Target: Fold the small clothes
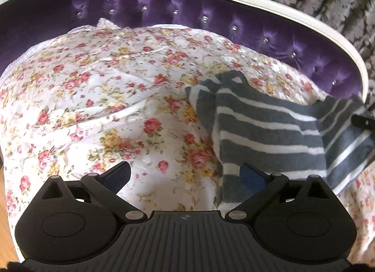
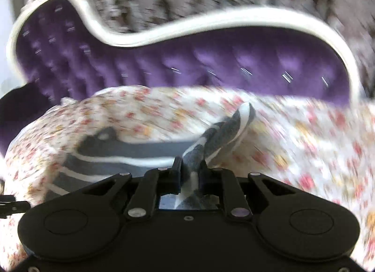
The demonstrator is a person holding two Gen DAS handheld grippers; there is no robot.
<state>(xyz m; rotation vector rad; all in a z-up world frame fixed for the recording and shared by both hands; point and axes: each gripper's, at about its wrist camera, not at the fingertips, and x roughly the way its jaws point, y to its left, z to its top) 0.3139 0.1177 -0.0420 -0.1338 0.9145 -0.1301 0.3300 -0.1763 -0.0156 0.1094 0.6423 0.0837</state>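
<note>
Pinching a fold of the striped garment (image 2: 131, 154): right tongs (image 2: 190, 173). Left tongs (image 1: 185, 173) spread, beside the garment, above the floral cover (image 1: 93, 84).

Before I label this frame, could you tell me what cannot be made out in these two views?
- Right wrist view: motion blur smears the floral cover and the striped garment, so its folds are unreadable.
- Right wrist view: the right gripper hides the cloth edge it pinches.
- Left wrist view: the garment's right end is cut off by the frame edge; the open left gripper covers its lower corner.
</note>
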